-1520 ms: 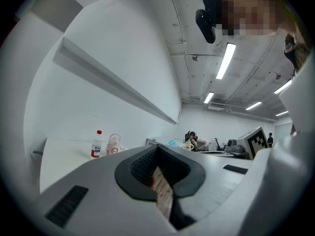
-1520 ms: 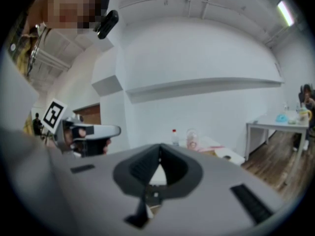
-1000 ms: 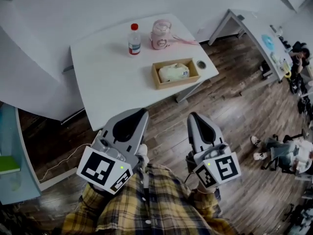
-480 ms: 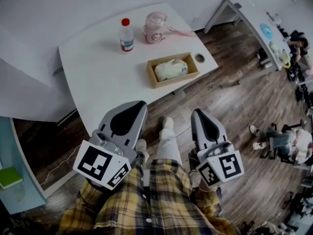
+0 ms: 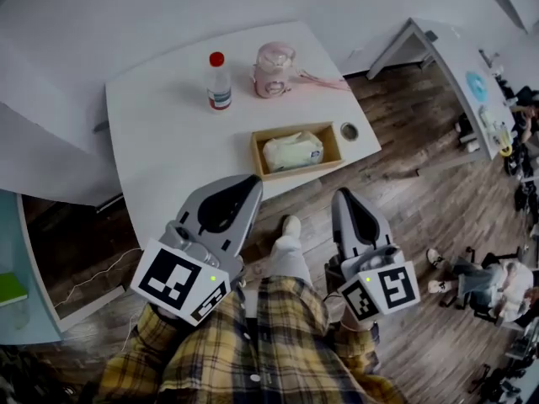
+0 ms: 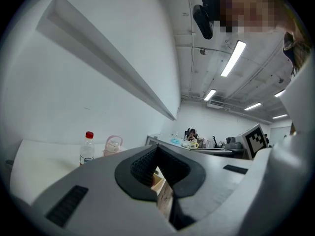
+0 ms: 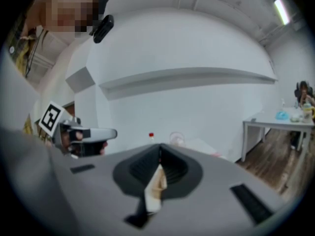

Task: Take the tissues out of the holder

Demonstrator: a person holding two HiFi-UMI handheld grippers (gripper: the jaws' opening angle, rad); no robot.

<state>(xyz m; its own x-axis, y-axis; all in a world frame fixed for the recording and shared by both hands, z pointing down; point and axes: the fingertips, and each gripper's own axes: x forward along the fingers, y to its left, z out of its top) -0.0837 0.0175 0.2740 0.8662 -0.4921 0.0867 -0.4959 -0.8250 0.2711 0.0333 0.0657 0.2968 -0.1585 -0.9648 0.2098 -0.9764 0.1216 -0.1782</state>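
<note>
On the white table (image 5: 168, 141) stands a wooden holder (image 5: 257, 156), and a white pack of tissues (image 5: 292, 151) lies inside it. My left gripper (image 5: 250, 183) hangs over the table's near edge, short of the holder and to its left, shut and empty. My right gripper (image 5: 341, 195) is over the floor in front of the table, below the holder's right end, also shut and empty. In the left gripper view a sliver of the holder (image 6: 158, 179) shows through the gap behind the closed jaws. Both grippers point towards the table.
At the table's back stand a red-capped bottle (image 5: 219, 81) and a pink jug (image 5: 274, 59). A small round object (image 5: 349, 131) lies right of the holder. My own leg and shoe (image 5: 288, 230) show between the grippers. Another desk (image 5: 472, 74) and a seated person (image 5: 493, 280) are at the right.
The table and holder have come closer to both grippers as I stepped forward. Both grippers stayed shut and empty.
</note>
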